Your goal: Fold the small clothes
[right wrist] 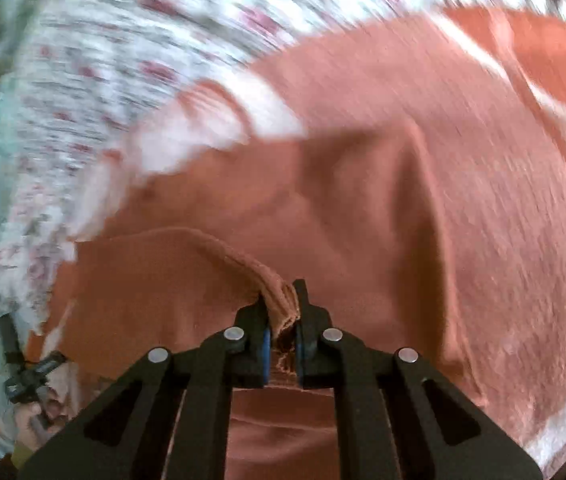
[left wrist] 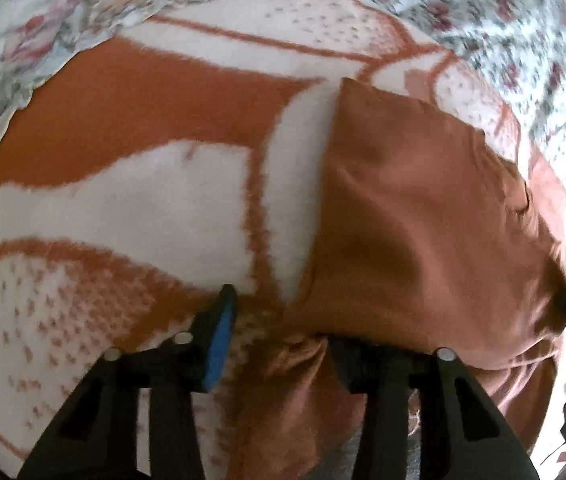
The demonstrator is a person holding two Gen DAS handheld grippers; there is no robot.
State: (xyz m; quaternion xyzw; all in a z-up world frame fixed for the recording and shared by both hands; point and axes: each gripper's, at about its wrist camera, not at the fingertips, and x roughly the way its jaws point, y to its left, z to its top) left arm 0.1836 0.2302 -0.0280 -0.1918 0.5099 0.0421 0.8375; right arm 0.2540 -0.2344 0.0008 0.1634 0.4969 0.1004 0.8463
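Note:
A rust-brown garment [left wrist: 423,220] lies on an orange-and-cream patterned blanket [left wrist: 123,200]; its straight left edge runs up the middle of the left wrist view. My left gripper [left wrist: 283,320] stands open at the garment's near corner. Its left blue pad [left wrist: 221,336] is bare over the blanket, and bunched cloth drapes over and hides the right finger. In the right wrist view the garment [right wrist: 363,220] fills most of the frame, blurred. My right gripper [right wrist: 281,298] is shut on a thick folded hem of it, which rises between the pads.
A floral sheet [left wrist: 523,40] borders the blanket at the top and right, and a frilled floral cloth [left wrist: 11,80] lies at the top left. The floral sheet [right wrist: 143,40] also fills the upper left of the right wrist view. A black device [right wrist: 27,376] shows at its lower left.

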